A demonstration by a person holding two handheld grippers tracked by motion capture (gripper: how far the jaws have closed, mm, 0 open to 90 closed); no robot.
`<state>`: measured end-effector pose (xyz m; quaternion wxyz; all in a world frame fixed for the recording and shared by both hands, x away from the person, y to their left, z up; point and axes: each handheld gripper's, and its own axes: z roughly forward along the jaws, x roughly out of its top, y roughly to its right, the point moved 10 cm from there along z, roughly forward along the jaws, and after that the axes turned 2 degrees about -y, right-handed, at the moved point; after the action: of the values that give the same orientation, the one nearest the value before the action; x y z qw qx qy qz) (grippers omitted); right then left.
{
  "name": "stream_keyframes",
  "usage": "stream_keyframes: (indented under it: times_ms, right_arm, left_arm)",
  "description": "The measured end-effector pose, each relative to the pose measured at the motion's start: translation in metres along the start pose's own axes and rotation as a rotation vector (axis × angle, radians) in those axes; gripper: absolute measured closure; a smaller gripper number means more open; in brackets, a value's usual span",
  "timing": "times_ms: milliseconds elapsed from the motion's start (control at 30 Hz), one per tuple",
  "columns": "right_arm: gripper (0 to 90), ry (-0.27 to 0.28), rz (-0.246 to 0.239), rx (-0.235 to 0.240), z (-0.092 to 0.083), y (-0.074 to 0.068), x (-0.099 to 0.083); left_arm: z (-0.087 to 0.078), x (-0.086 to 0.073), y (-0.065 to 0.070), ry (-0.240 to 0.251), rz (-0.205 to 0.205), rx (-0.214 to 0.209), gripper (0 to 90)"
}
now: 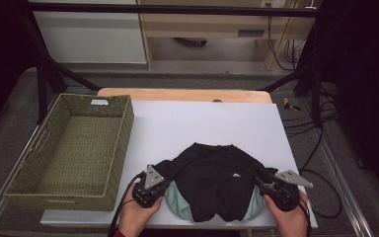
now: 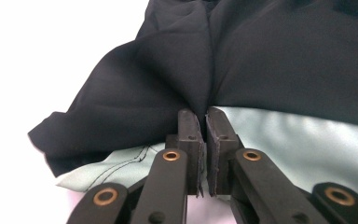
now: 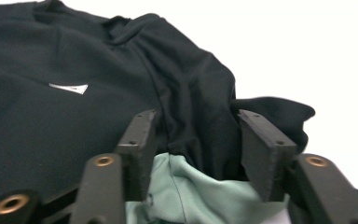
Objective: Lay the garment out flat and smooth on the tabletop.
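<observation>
From above, a black shirt (image 1: 212, 180) with pale green lining lies on the white table (image 1: 202, 123) beside a woven basket (image 1: 74, 148). Left gripper (image 2: 203, 116): jaws pinched shut on a shirt fold. Right gripper (image 3: 198, 126): jaws apart, straddling bunched cloth; its pads' contact is unclear.

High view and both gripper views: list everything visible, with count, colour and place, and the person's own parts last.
shirt: one, black with pale green inside showing, near edge of the table
logo: one, white, on the shirt's chest
basket: one, green woven, left of the shirt
table: one, white top, centre
cables: several, black, floor at right
left gripper: one, black, jaws pinched on the shirt's fabric
right gripper: one, black, jaws apart around a shirt fold
hands: two, bottom edge
</observation>
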<state>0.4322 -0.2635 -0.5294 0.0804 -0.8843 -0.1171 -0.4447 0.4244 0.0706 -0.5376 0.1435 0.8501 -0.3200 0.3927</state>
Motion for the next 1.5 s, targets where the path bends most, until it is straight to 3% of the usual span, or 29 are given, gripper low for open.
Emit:
stream_keyframes:
  times_ms: [133,333,433,633,733,800,933,1033,1200,1300,1500]
  right_arm:
    - [38.8,0.028,-0.019,-0.008,0.0,-0.002,0.005]
    - [27.7,0.072,-0.016,-0.025,-0.002,-0.001,0.011]
    - [21.2,0.093,0.001,-0.04,-0.003,0.001,0.015]
    - [16.5,0.13,0.0,-0.047,-0.004,0.0,0.023]
    - [15.9,0.15,-0.057,-0.06,0.001,-0.001,0.038]
    - [16.5,0.161,-0.066,-0.057,0.005,-0.002,0.049]
    - [16.7,0.148,-0.123,-0.037,0.018,-0.009,0.072]
    - [15.6,0.149,-0.151,-0.024,0.029,-0.014,0.091]
    - [13.2,0.125,-0.173,0.012,0.047,-0.021,0.112]
    - [13.1,0.138,-0.179,0.017,0.056,-0.023,0.125]
    - [11.9,0.095,-0.187,0.043,0.07,-0.02,0.134]
  left_arm:
    - [-0.009,-0.005,-0.004,-0.001,-0.021,0.0,85.9]
    - [-0.012,0.001,-0.004,0.04,-0.017,0.017,83.0]
    - [-0.019,0.01,-0.005,0.084,-0.004,0.042,75.4]
    - [-0.024,0.031,-0.008,0.144,-0.011,0.047,61.4]
    - [-0.022,0.045,-0.013,0.163,-0.002,0.068,53.8]
    - [-0.019,0.055,-0.017,0.182,-0.007,0.07,50.2]
    - [-0.008,0.07,-0.026,0.179,-0.029,0.057,43.6]
    - [0.003,0.076,-0.031,0.164,-0.028,0.023,40.6]
    - [0.012,0.079,-0.039,0.146,-0.029,0.036,33.7]
    - [0.015,0.083,-0.043,0.148,-0.045,0.05,29.9]
    - [0.026,0.084,-0.042,0.114,-0.04,0.079,23.5]
